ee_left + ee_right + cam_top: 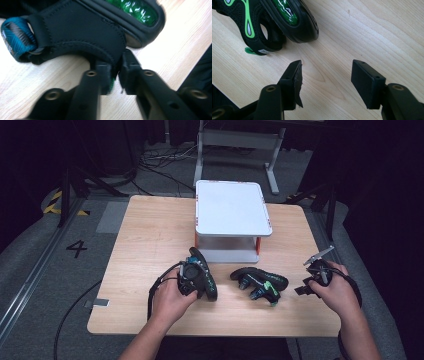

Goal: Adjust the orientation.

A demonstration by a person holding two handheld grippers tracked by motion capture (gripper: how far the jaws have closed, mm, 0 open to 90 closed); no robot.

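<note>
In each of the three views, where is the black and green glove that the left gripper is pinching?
High view: the glove lies left of centre, before the white stand.
Left gripper view: top, its black cuff edge between the jaws.
Right gripper view: not this glove.
Shared landmark: the wooden table.

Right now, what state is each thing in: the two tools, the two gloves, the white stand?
Left tool: shut on left glove's black fabric.
Right tool: open, holding nothing, over bare table.
Left glove: gripped.
Right glove: lying loose on table.
White stand: upright, top bare.
</note>
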